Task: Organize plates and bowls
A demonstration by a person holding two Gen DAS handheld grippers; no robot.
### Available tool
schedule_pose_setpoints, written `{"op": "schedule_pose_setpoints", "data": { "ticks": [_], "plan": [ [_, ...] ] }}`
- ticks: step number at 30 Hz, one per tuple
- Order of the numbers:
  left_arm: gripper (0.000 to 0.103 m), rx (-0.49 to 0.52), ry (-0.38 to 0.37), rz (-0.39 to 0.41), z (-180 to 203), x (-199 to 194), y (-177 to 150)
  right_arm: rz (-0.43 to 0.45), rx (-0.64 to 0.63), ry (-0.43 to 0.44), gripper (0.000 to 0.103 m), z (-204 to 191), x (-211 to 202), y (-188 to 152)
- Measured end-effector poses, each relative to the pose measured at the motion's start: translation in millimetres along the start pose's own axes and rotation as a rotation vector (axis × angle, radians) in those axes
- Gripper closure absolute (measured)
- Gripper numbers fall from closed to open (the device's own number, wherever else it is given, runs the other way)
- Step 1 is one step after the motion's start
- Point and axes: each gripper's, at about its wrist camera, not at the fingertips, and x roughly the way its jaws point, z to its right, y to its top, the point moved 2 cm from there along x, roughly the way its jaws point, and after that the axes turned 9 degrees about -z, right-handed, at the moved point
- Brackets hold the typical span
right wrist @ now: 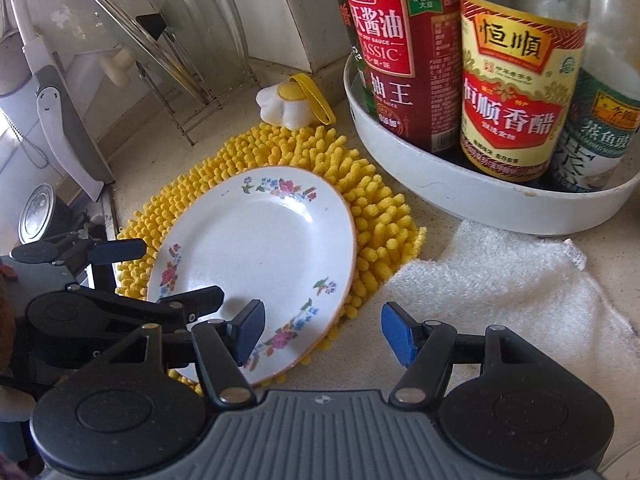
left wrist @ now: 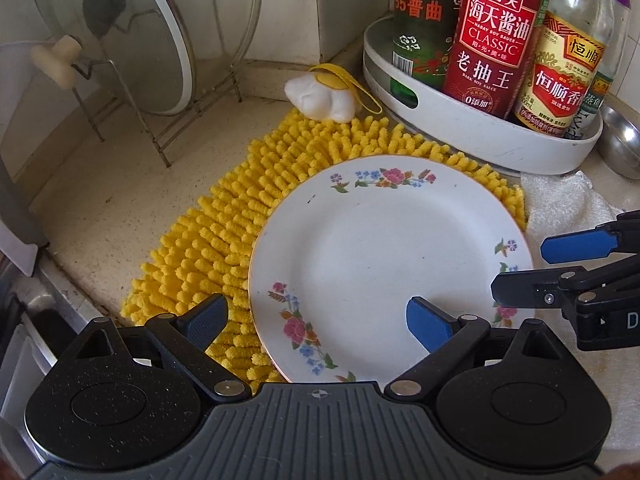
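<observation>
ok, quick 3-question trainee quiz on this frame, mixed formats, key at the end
1. True or false: the floral plate lies directly on the white towel.
2. Which gripper is holding the plate? A) left gripper B) right gripper C) neither
3. Fill in: the sauce bottles, including the dark soy sauce bottle, stand in a round white ____.

Key:
1. False. It lies on the yellow chenille mat.
2. C. Both are open, with nothing between their fingers.
3. Tray.
</observation>
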Motion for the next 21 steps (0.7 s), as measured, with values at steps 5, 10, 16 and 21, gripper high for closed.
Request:
{"op": "schedule_pose_setpoints", "data": {
  "ticks": [5,10,16,21],
  "plan": [
    [0.001,0.009,-0.007,-0.002,-4,4,3,-0.014,0.006,0.003,0.036,-3,6,2],
    [0.0,0.008,-0.017,0.002,-9,8,6,-0.021,0.018,0.01,0.036,-5,11,3],
    [0.0,0.006,-0.029,0.006,-16,13,12,-0.019,0.027,0.01,0.034,-6,16,6],
    [0.0,-0.003,-0.069,0.002,-16,20,19,-0.003,0.003,0.005,0.033,-10,17,7]
  ]
}}
